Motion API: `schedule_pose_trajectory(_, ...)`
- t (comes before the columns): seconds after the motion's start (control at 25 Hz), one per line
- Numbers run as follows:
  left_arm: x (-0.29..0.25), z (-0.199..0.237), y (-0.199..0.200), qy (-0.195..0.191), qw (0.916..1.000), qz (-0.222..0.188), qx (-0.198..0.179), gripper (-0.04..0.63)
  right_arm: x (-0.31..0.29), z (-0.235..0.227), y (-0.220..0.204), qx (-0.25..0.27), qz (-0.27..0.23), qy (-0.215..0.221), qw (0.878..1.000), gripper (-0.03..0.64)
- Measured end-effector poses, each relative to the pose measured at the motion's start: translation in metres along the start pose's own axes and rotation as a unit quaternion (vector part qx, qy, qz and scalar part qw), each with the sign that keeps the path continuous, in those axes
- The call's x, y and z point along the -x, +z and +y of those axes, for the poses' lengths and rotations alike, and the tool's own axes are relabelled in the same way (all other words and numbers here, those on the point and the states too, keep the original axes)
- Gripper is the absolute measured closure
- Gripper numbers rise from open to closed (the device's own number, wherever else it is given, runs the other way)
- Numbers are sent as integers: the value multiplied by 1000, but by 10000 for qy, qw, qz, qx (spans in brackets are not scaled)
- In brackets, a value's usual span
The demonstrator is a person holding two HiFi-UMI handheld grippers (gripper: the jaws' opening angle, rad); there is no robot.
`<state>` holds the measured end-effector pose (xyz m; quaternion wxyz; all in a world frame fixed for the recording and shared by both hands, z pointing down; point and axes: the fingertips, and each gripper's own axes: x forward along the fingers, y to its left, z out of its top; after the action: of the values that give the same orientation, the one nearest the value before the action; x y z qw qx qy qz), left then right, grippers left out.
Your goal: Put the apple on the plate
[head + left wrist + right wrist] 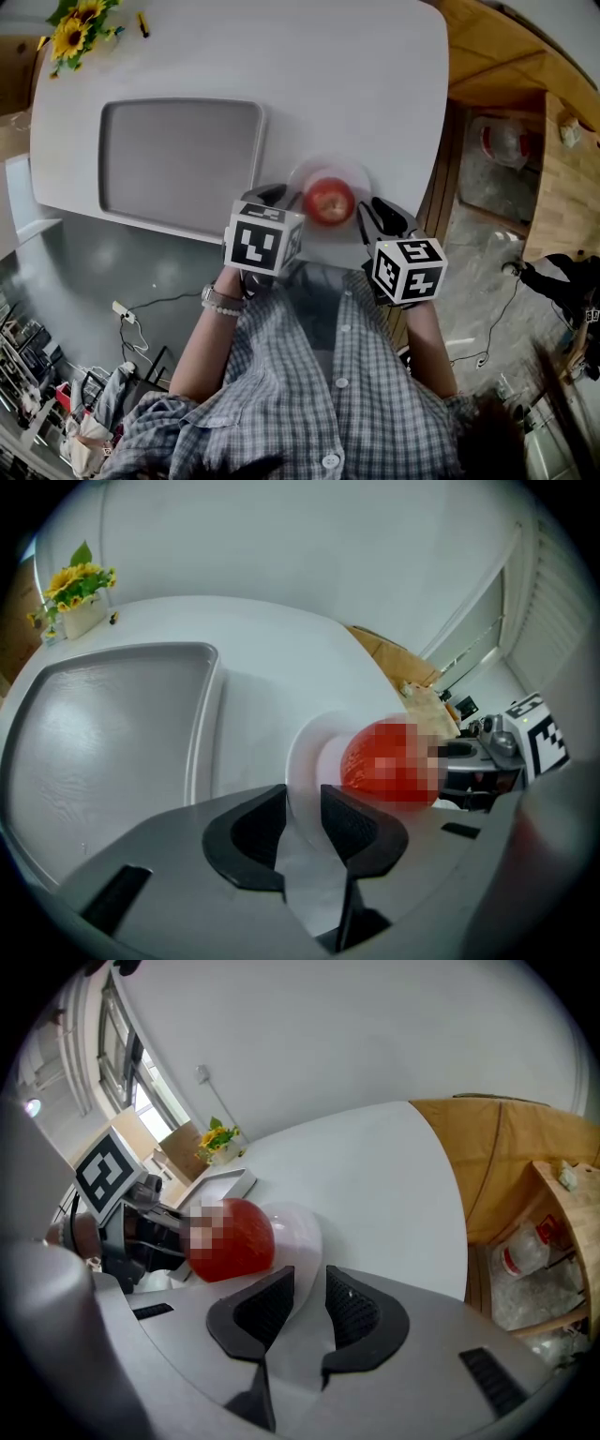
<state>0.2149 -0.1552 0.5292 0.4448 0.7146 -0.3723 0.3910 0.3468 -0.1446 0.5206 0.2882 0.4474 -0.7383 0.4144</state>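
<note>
White tabletop fills most of the head view, with wooden flooring off to its right. A grey tray lies bare on the left half, well apart from the work.

At the near edge, the left hand-held gripper and the right hand-held gripper flank the small white plate, one on each side. Each has its jaws parted by a narrow gap. Nothing sits between either pair, and only tabletop and the plate's rim show through the gaps.

The red apple rests on the plate, toward its near side, free of both tools. By that, the placing looks done and the step in hand is a clean withdrawal.

To do it well, I would keep both pairs of jaws apart and lift each tool up and outward, away from the plate. Sweeping across its rim is the thing to avoid. The plate looks light and lies close to the table's edge, so a nudge could slide it or set the round apple rolling. The left tool's tips are just beside the rim, so clear that one with most care.
</note>
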Motion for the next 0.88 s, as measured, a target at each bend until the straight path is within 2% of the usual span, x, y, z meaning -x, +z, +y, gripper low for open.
schedule_pose_trajectory(0.2, -3, 1, -2, 52, 9998, 49, 189, 492, 1, -1, -1, -49, 29, 84, 9999, 535)
schedule_pose_trajectory(0.36, -3, 6, -1, 34, 9992, -15, 386, 492, -3, 2, -3, -552, 19, 210, 9983, 535)
schedule_pose_trajectory(0.48, -3, 7, -1, 8, 9991, -60, 416, 494, -4, 2, -3, -684, -6, 326, 9971, 537)
schedule_pose_trajectory(0.68, -3, 8, -1, -51, 9978, -272, 602, 499, -6, 1, -1, -946, -94, 455, 9944, 545)
schedule_pose_trajectory(0.88, -3, 10, 3, -108, 9956, -404, 835, 508, -9, -2, 4, -1041, -94, 409, 9937, 549)
